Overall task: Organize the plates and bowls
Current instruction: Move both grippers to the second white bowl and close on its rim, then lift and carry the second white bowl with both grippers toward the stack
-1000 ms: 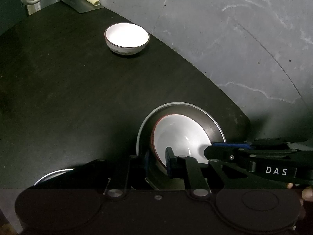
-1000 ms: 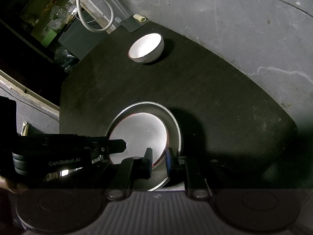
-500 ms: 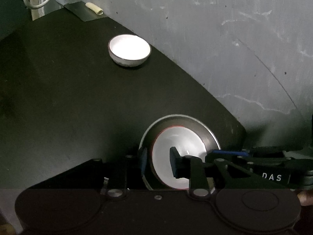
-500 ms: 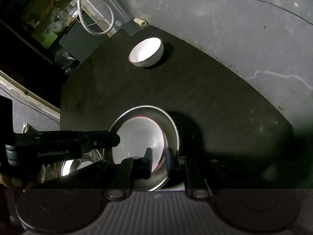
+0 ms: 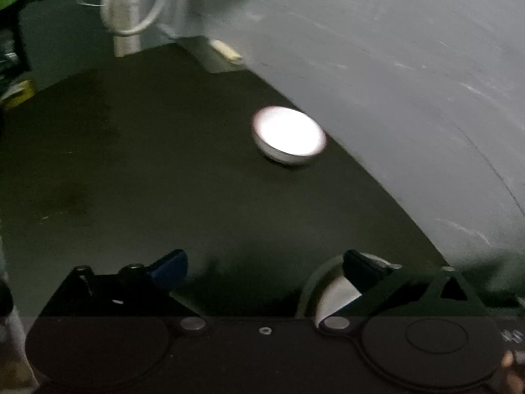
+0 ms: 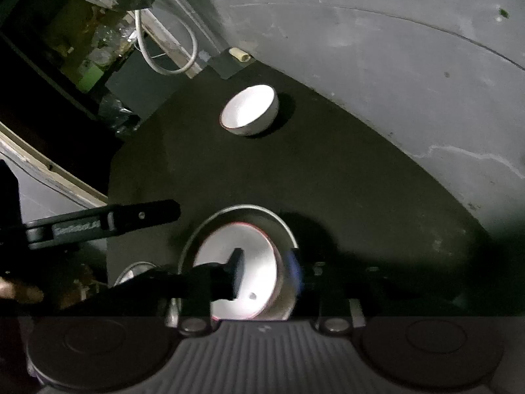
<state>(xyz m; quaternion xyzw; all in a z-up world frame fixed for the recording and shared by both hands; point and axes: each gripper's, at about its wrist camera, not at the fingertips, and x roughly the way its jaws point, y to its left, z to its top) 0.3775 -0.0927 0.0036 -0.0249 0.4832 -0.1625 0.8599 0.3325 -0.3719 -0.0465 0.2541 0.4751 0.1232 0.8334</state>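
Note:
A white bowl with a red rim (image 6: 229, 239) sits inside a metal plate (image 6: 246, 208) on the black table (image 6: 344, 180). My right gripper (image 6: 265, 271) straddles the bowl's right rim. Its jaws are opening and the pads stand off the rim. My left gripper (image 5: 265, 267) is open wide over bare table, with nothing between its fingers. The plate and bowl (image 5: 331, 290) peek out by its right finger. A second white bowl (image 5: 288, 134) (image 6: 249, 111) stands farther back near the table's edge. One left finger (image 6: 115, 218) reaches in from the left in the right wrist view.
A grey marbled floor (image 6: 393, 49) lies beyond the table's curved edge. Another metal dish (image 6: 134, 267) shows at the lower left. A flat grey sheet with a small pale roll (image 6: 239, 54) lies at the far corner, near a looped white cable (image 6: 183, 62).
Both grippers were shut at the rim of the bowl in the plate and have now opened. The left gripper has drawn back and up to the left. The bowl stays in the plate.

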